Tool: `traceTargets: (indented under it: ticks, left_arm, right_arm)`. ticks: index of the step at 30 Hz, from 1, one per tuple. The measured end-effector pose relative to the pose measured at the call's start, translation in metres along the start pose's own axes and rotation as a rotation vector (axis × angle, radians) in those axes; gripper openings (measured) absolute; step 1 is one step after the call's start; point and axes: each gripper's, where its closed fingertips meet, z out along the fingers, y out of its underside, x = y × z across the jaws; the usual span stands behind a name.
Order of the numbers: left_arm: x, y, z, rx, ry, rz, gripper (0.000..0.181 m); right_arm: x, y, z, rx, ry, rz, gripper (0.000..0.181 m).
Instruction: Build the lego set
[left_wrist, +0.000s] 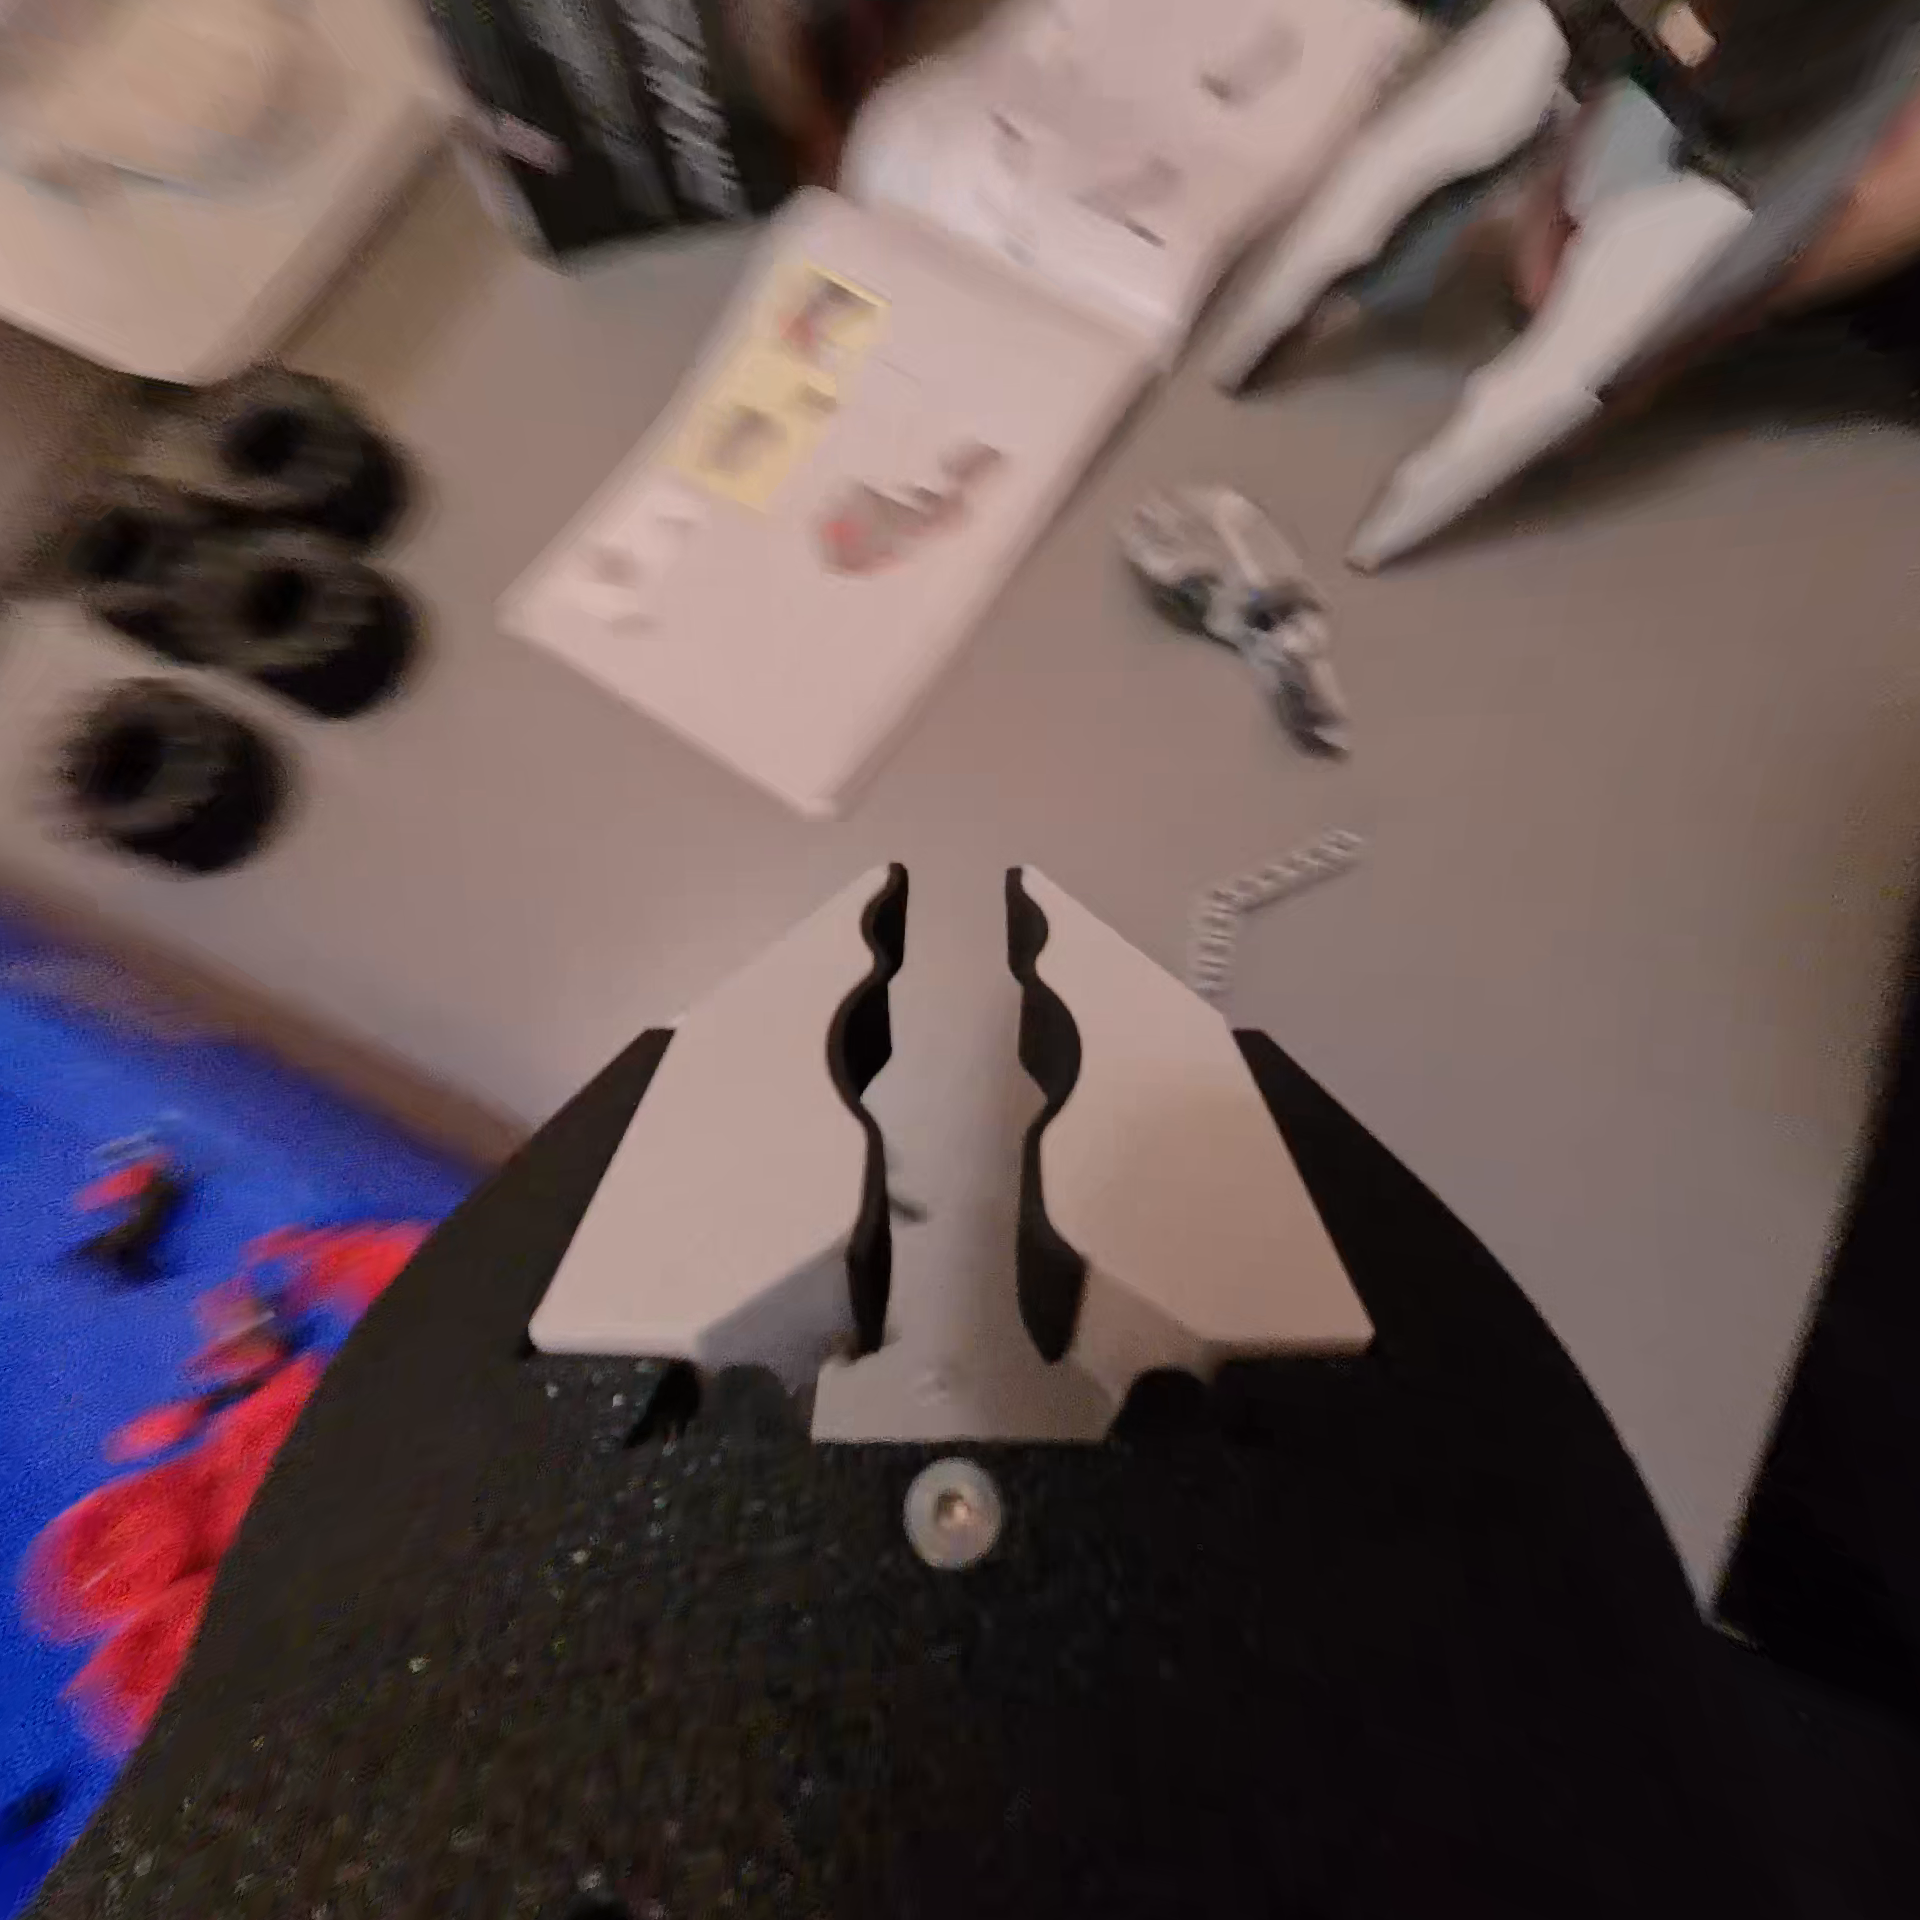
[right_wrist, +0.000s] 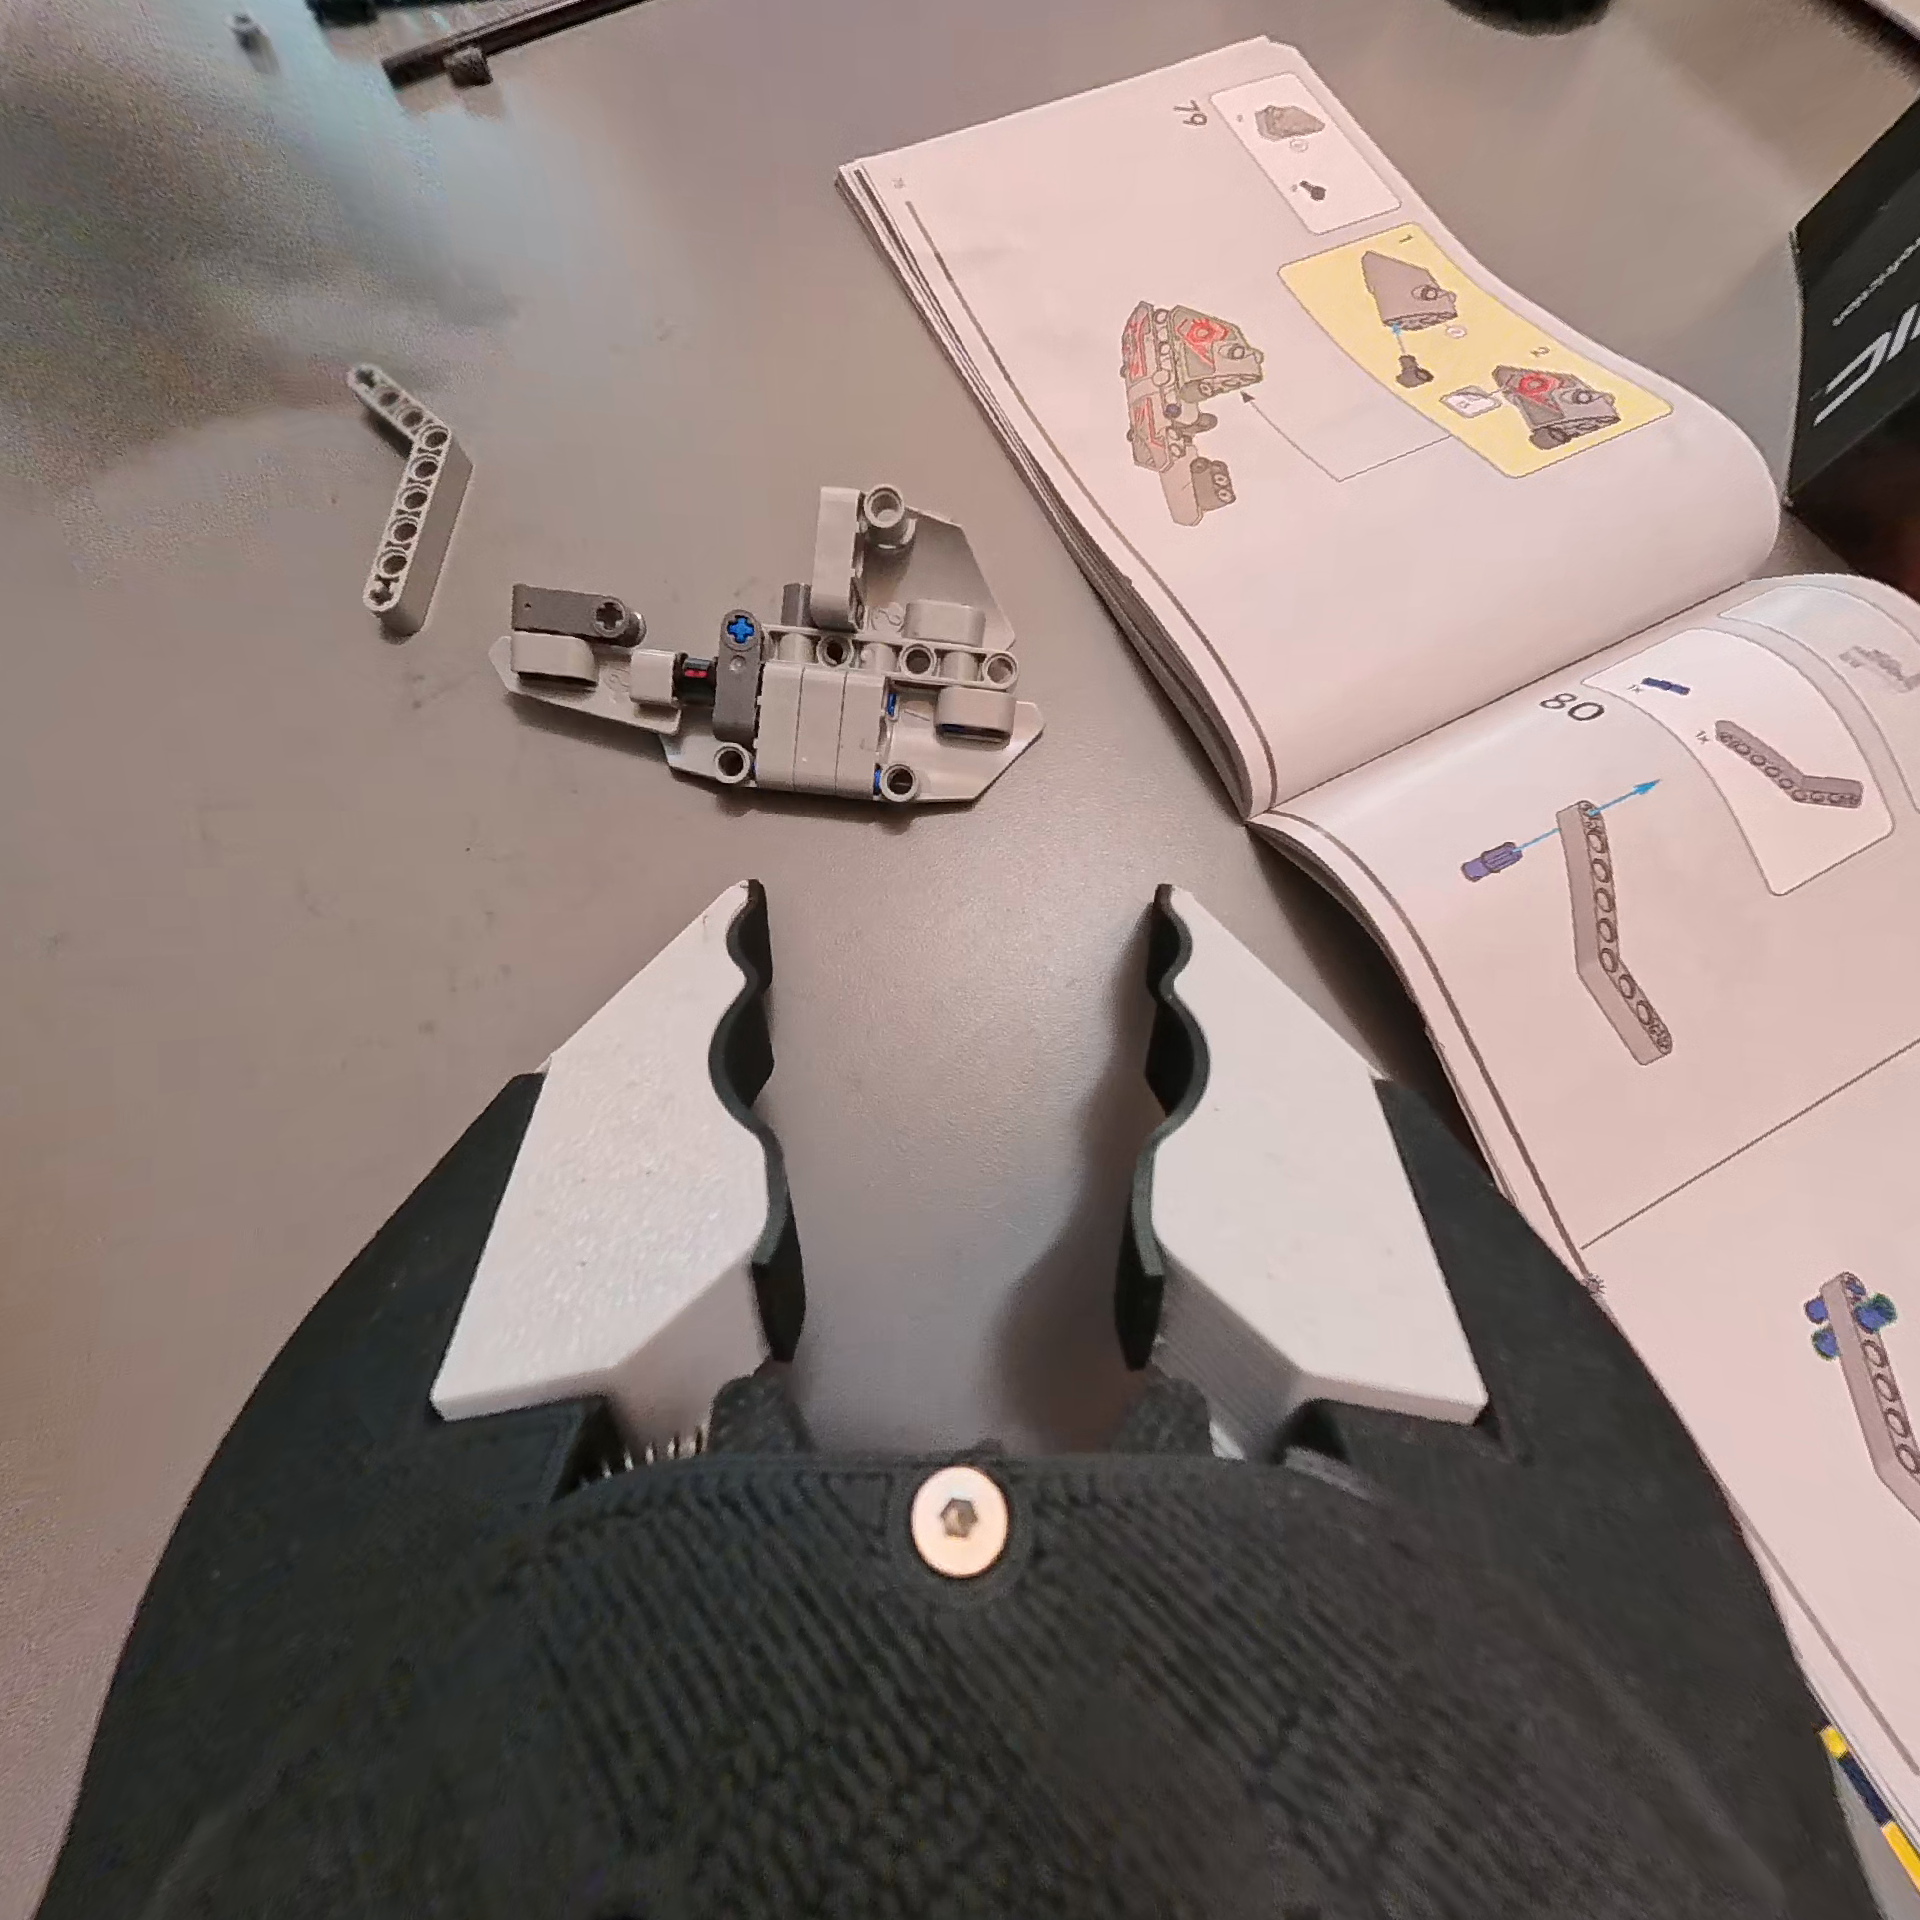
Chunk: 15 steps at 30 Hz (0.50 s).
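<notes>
Matte grey desk surface is seen in both views, smooth and faintly smudged. One part-built lego assembly of light grey plastic is laid flat on it, made of a thin angular panel topped with round-holed connectors, one darker grey lift arm and a blue cross-shaped pin end. One bent grey beam, pierced with a row of round holes, is laid apart to its left. One open instruction booklet with curled glossy pages is spread to the right of the assembly. Four black ribbed tyres are made out, blurred, in the left wrist view, beside a blue and red cloth.

Right tongs are held low over the desk, just short of the assembly, spread wide and empty; wavy black pads line white wedge-shaped fingers. Left tongs are held higher, nearly closed with a narrow gap, nothing gripped.
</notes>
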Motion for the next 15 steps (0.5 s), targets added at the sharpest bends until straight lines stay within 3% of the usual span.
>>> traceTargets:
  ticks: [3, 7, 10, 15]
  left_arm:
    - [-0.084, -0.007, -0.055, 0.031, -0.251, -0.055, 0.012]
    - [-0.175, 0.031, -0.089, -0.154, -0.381, -0.205, 0.015]
    - [-0.222, 0.053, -0.089, -0.215, -0.432, -0.285, 0.015]
    - [-0.271, 0.064, -0.063, -0.029, -0.438, -0.497, 0.016]
  right_arm:
    - [0.0, 0.0, 0.0, 0.0, -0.002, 0.002, 0.072]
    - [0.0, 0.0, 0.0, 0.0, -0.003, 0.004, 0.072]
    - [0.0, 0.0, 0.0, -0.001, -0.003, 0.003, 0.072]
    - [0.0, 0.0, 0.0, -0.001, -0.003, 0.004, 0.072]
